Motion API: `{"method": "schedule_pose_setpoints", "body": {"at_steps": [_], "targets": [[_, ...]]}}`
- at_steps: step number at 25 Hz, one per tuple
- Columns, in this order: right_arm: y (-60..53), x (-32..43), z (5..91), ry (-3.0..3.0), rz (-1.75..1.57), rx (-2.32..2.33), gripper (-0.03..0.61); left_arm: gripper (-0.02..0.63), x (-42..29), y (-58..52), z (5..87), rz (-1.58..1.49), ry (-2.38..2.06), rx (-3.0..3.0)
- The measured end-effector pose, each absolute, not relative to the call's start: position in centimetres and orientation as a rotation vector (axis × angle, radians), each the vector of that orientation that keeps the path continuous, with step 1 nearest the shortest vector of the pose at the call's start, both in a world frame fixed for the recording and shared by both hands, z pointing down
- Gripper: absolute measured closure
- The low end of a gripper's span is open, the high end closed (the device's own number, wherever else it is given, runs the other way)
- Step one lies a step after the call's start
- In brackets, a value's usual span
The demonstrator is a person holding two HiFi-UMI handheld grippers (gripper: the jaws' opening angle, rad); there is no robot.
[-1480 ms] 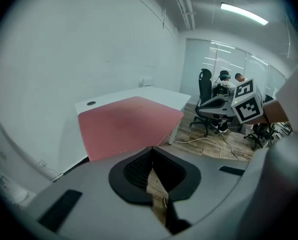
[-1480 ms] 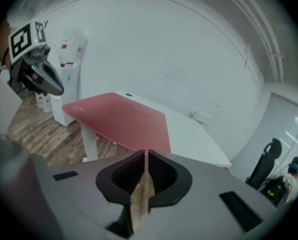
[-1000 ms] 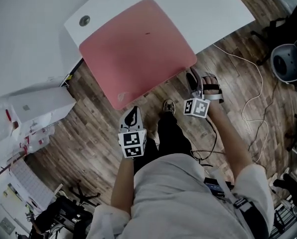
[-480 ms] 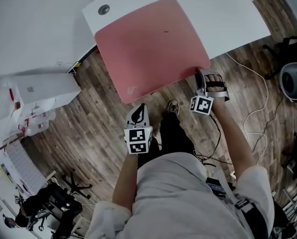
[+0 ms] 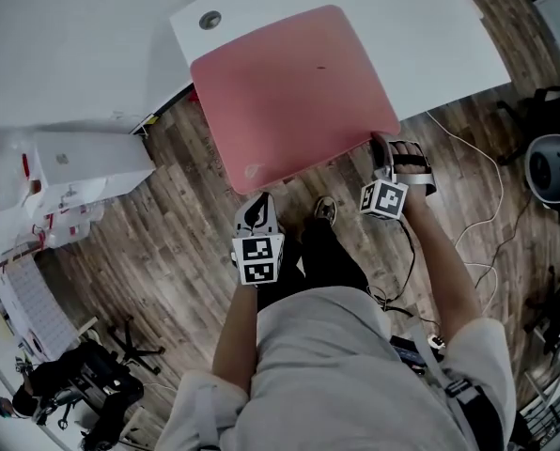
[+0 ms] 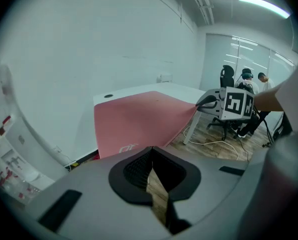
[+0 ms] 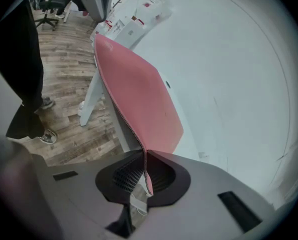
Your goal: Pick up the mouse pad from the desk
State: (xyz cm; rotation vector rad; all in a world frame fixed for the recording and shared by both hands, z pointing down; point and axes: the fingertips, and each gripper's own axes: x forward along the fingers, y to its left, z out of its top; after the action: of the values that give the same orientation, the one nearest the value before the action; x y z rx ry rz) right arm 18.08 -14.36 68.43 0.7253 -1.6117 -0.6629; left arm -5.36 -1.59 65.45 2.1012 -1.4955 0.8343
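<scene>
Jaws of right claw (image 7: 146, 174) just closed, now pinching the corner of the pad (image 5: 294, 92) overhanging the table (image 5: 430, 36) ahead of it; left claw (image 6: 152, 176) pressed together, empty, short of pad; lift likely next.

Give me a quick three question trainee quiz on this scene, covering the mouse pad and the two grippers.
1. True or false: the right gripper is shut on the mouse pad's corner.
2. The left gripper is: A) shut and empty; B) shut on the pad; C) wide open.
3. What does the pad mostly lie on?
Key: 1 true; 2 A; 3 the desk.
</scene>
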Motion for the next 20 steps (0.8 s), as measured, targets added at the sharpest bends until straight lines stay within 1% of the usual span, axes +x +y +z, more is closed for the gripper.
{"method": "schedule_pose_setpoints", "body": {"at_steps": [4,13,14,15,16,18,20], "targets": [[-15.1,17.3,65.9,-1.632,-0.63,0.78,0.528,0.601,-5.5,-1.0,65.8,0.916,-1.463,2.12],[-17.4,14.9,62.1,-1.712,-0.565,0.849,0.528,0.594,-4.5,-2.2,66.2,0.965,-1.448,2.139],[-17.6,14.5,61.9,-1.718,-0.567,0.85,0.528,0.549,-4.4,-2.5,66.4,0.986,-1.438,2.14],[-17.9,14.1,61.6,-1.725,-0.569,0.851,0.528,0.487,-4.3,-2.7,66.6,1.013,-1.428,2.143],[-18.1,13.7,61.2,-1.732,-0.57,0.852,0.528,0.456,-4.3,-3.0,66.8,1.044,-1.423,2.148],[-18.6,13.0,60.6,-1.747,-0.57,0.856,0.528,0.406,-4.2,-3.4,67.3,1.112,-1.415,2.159],[-19.1,12.5,60.0,-1.763,-0.568,0.86,0.528,0.387,-4.0,-3.7,68.0,1.177,-1.39,2.167]]}}
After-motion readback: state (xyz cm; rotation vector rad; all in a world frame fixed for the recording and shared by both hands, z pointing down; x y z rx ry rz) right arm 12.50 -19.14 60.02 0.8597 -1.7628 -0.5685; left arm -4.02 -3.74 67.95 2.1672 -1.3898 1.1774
